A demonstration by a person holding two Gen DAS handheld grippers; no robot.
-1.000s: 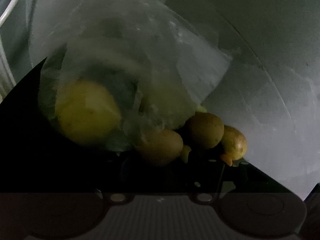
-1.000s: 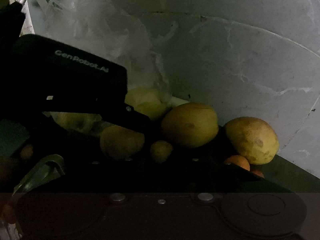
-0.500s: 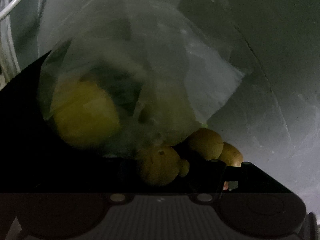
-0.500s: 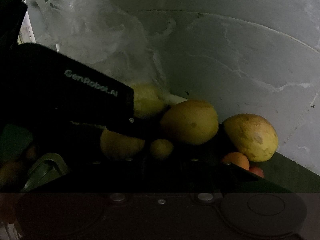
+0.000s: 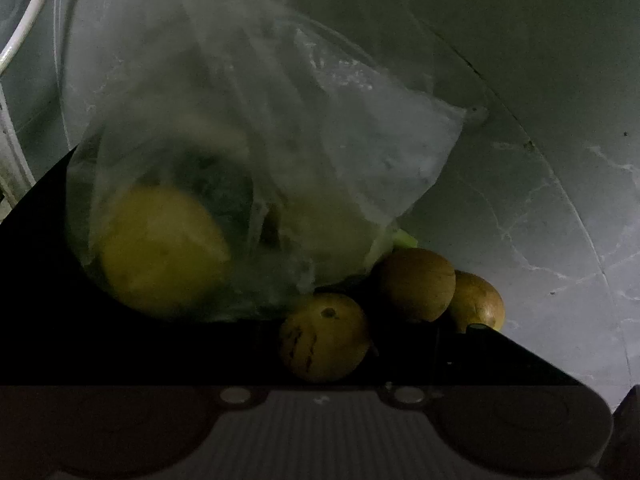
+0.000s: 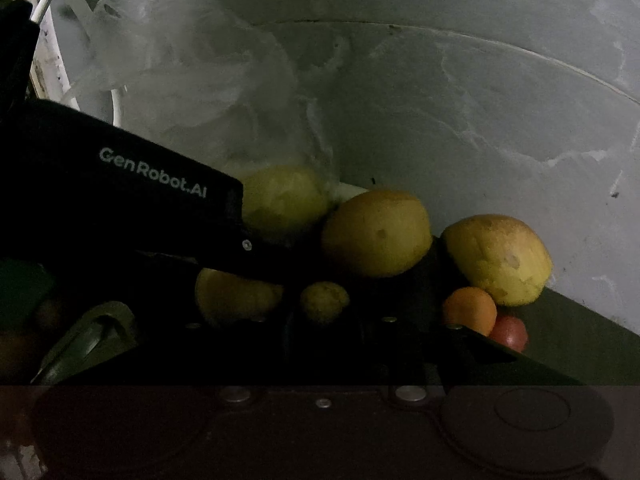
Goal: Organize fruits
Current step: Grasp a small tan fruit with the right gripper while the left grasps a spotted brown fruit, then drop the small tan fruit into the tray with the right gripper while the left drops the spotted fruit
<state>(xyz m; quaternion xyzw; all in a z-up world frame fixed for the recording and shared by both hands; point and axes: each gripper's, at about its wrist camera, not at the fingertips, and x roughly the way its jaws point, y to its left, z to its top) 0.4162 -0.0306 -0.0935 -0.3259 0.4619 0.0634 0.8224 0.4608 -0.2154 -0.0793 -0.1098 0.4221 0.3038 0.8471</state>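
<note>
Since the earlier frame, the clear crumpled plastic bag (image 5: 256,160) had lifted slightly in the left wrist view, baring more of the small round yellow-brown fruit (image 5: 324,338) with a dark stem dimple at lower centre. Inside the bag lay a large yellow fruit (image 5: 160,248), at left of centre. Two more brownish-yellow fruits (image 5: 418,284) sat just right of the bag, touching each other, against a grey marbled surface (image 5: 540,160). The left gripper (image 5: 320,364) was closing its jaws; whether they pinched anything could not be told in the dark. In the right wrist view the black left gripper body (image 6: 152,184) crossed from the left over the pile. Beyond it sat two big yellow fruits (image 6: 376,232), then a small orange fruit (image 6: 470,310) and a red one (image 6: 510,332) at lower right. The right gripper (image 6: 332,344) had its jaws nearly pressed together; no grip showed.
</note>
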